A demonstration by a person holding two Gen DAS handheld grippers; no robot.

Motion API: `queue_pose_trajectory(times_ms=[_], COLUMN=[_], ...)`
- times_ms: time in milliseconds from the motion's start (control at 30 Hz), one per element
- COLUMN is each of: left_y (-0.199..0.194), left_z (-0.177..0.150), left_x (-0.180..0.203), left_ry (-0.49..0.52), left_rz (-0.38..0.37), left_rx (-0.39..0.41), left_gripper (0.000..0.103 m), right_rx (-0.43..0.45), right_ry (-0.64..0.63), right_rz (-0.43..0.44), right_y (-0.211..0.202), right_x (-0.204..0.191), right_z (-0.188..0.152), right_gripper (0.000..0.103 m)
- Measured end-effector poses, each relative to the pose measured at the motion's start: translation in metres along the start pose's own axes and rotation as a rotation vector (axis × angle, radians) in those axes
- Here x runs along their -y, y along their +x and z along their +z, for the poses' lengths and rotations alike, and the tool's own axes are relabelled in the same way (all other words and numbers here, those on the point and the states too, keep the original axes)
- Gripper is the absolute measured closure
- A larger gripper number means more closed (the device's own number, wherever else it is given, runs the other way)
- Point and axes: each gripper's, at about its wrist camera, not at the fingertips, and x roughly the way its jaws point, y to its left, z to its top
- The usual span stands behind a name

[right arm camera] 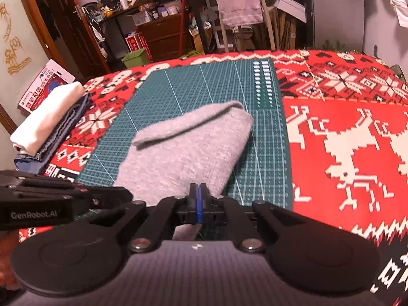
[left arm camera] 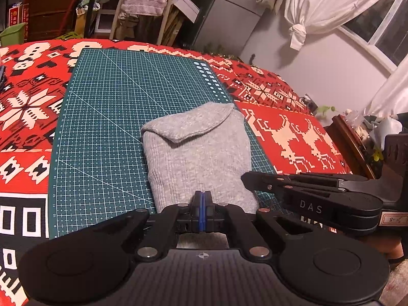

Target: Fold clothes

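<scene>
A grey knit garment, folded into a compact bundle w/ a flap turned over its far end, lies on the right half of a green cutting mat. The mat sits on a red patterned blanket w/ white reindeer and snowflake motifs.

Left gripper: fingers pressed together, blue pads meeting, tips at the garment's near edge. Can't tell whether any fabric is caught between them. Right gripper comes in from the right side in this view, its tip touching or just over the garment's near right corner.

Right wrist view: right gripper also has fingers pressed together, tips at the near end of the garment; a bit of grey cloth shows under the linkage, but a pinch isn't clear. Left gripper's body sits at lower left, just beside the garment.

Far left on the blanket, well apart from the mat: a stack of folded clothes, white on top of denim.
</scene>
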Motion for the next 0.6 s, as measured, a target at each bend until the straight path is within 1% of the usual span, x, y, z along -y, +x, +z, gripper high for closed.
queue_pose_trajectory(times_ms=[333,433,533,600], left_y=[-0.015,-0.02,-0.023,-0.02], left_z=[0.003,0.004,0.009,0.013], left_x=[0.0,0.0,-0.002,0.0], left_ry=[-0.021,-0.027,-0.049,-0.04], left_rz=[-0.006,-0.007,-0.027,-0.026], left_rx=[0.029,0.037,0.056,0.063], left_gripper=[0.103,0.103,0.103,0.103], right_rx=[-0.007,0.013,0.033,0.044], right_ry=[0.023,0.055,0.055,0.055], right_rz=[-0.018,-0.012,-0.011,-0.005], right_y=[-0.008,-0.017,-0.018,-0.017], right_x=[0.01,0.017,0.018,0.017], right_z=[-0.006,-0.002,0.004,0.009], right_gripper=[0.103,0.103,0.102,0.102])
